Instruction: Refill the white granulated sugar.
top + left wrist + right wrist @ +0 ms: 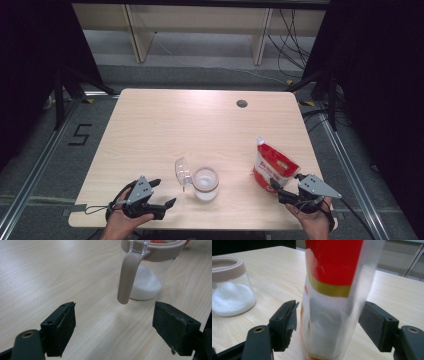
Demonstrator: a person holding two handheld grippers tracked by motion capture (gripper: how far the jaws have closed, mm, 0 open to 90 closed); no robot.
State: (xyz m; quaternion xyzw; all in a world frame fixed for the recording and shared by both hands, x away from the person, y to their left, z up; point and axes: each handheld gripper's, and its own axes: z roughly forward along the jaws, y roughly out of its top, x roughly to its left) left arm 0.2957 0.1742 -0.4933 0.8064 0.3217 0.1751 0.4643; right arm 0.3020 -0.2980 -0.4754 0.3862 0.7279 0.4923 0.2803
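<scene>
A clear jar (205, 183) with white powder in its bottom stands near the table's front, its clear lid (182, 171) flipped open to the left. My left gripper (165, 192) rests left of it, open and holding nothing. In the left gripper view the jar (147, 282) and its tan hanging strap (127, 277) lie just beyond the gripper (115, 327). A red and white bag (272, 167) stands upright at the front right. My right gripper (277, 191) is at its base. In the right gripper view the bag (332, 290) stands between the spread jaws of the gripper (328, 322), the left pad slightly off it.
The wooden table (175, 125) has a dark cable hole (242, 103) near its far edge. The jar (230, 292) sits well left of the bag in the right gripper view. Black curtains and floor rails flank the table.
</scene>
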